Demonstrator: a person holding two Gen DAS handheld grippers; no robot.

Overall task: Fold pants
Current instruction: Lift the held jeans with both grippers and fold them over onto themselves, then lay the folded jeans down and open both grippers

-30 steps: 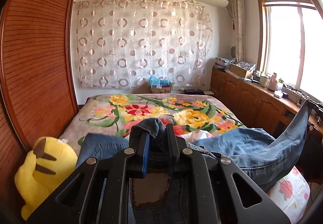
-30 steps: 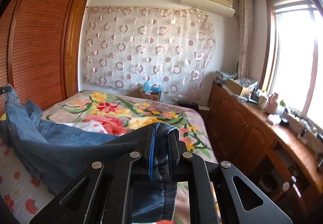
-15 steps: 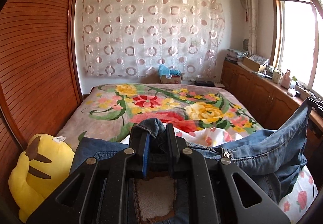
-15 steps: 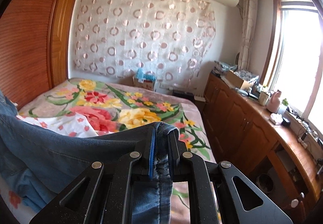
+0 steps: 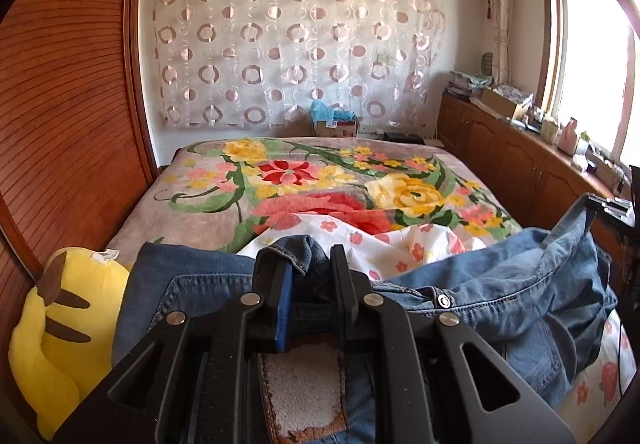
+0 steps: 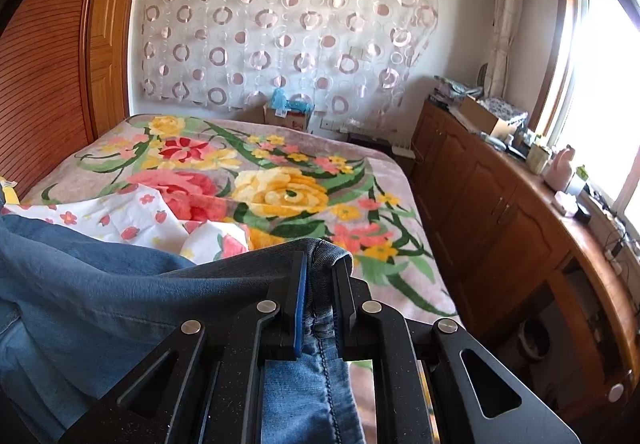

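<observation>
Denim pants (image 5: 500, 276) feel heavy and floppy; my left gripper (image 5: 308, 296) is opening around the waistband, my right gripper (image 6: 320, 300) clamps a thick hem.

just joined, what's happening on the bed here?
A person is folding a pair of jeans over a floral blanket, one handheld claw per hand. The left claw has the waistband bunched between its fingers, near the leather patch, and its jaws are opening. The right claw is shut on a denim edge at the other end. The jeans sag between them over a white flowered sheet. A yellow plush toy lies on the left.
</observation>
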